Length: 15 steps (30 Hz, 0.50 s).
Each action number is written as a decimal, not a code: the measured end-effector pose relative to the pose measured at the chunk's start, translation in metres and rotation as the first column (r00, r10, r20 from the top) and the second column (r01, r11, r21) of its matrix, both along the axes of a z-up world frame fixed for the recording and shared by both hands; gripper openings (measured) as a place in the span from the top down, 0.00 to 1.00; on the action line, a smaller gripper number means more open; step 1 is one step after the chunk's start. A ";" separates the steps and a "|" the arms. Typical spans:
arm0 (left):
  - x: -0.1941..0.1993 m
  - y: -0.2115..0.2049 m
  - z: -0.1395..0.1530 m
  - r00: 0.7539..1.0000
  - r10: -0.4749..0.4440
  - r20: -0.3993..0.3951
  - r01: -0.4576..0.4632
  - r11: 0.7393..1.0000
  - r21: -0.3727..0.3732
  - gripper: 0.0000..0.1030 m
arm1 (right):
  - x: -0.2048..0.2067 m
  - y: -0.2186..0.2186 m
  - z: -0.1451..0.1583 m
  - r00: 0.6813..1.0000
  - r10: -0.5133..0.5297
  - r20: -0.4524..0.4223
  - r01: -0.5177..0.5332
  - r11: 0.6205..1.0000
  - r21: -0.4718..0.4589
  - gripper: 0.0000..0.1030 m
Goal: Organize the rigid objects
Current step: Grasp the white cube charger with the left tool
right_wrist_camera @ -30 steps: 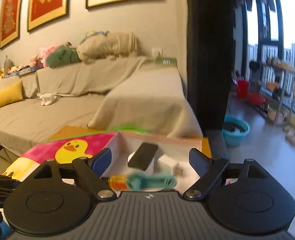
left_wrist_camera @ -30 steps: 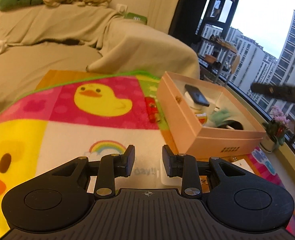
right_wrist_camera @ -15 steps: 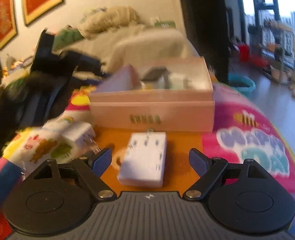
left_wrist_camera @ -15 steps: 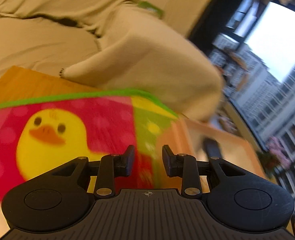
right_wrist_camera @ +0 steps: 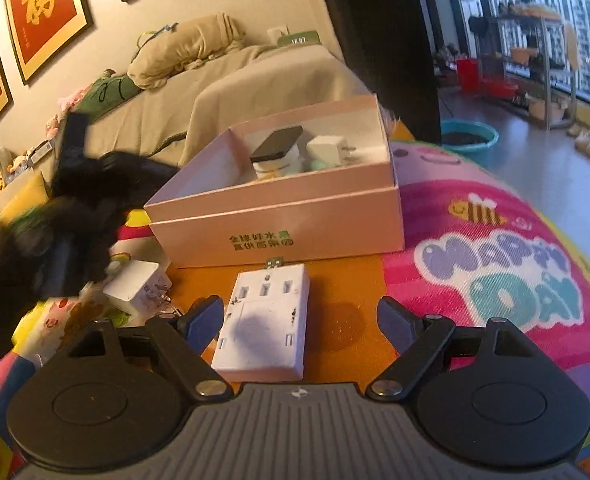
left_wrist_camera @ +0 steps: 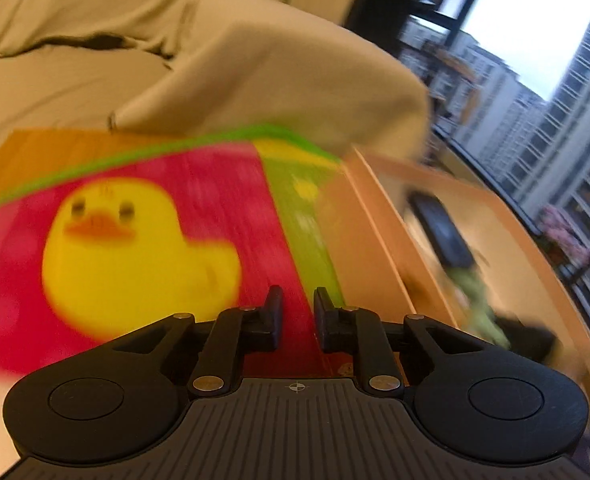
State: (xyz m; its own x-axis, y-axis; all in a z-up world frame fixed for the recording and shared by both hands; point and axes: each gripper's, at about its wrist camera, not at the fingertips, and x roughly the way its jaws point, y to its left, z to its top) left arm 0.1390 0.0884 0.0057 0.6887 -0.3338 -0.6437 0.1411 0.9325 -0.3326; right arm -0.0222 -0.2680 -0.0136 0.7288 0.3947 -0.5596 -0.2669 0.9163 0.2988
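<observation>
A pink cardboard box (right_wrist_camera: 279, 220) stands on the table and holds a black phone (right_wrist_camera: 277, 143), a white charger (right_wrist_camera: 329, 150) and other small items. A white socket adapter (right_wrist_camera: 265, 320) lies in front of the box, between the spread fingers of my right gripper (right_wrist_camera: 301, 322), which is open and empty. A white plug cube (right_wrist_camera: 137, 286) lies to its left. My left gripper (left_wrist_camera: 298, 312) is empty with its jaws a narrow gap apart, over the duck mat next to the box (left_wrist_camera: 379, 248). It also shows as a dark blur in the right wrist view (right_wrist_camera: 71, 200).
A colourful play mat (right_wrist_camera: 495, 264) with a yellow duck (left_wrist_camera: 135, 256) covers the orange table. A beige covered sofa (left_wrist_camera: 255, 64) stands behind. Large windows and a shelf rack (right_wrist_camera: 535, 72) are to the right, and a teal basin (right_wrist_camera: 469, 138) is on the floor.
My right gripper dropped from above the box to low over the table, now framing the white adapter. My left gripper swept forward over the duck mat, beside the box.
</observation>
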 end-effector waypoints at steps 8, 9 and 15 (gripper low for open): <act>-0.097 0.008 -0.003 0.999 -0.048 -0.017 0.047 0.998 -0.035 0.85 | 0.001 0.002 -0.001 1.000 -0.004 -0.006 0.004 1.000 0.002 0.18; -0.107 0.012 -0.002 0.999 -0.042 -0.021 0.041 0.998 -0.057 0.84 | 0.001 0.002 -0.001 1.000 -0.005 -0.006 0.005 1.000 0.002 0.18; -0.153 0.021 0.015 0.999 -0.006 0.033 0.008 0.997 -0.075 0.83 | 0.001 0.002 -0.002 1.000 -0.003 -0.010 0.003 1.000 -0.002 0.17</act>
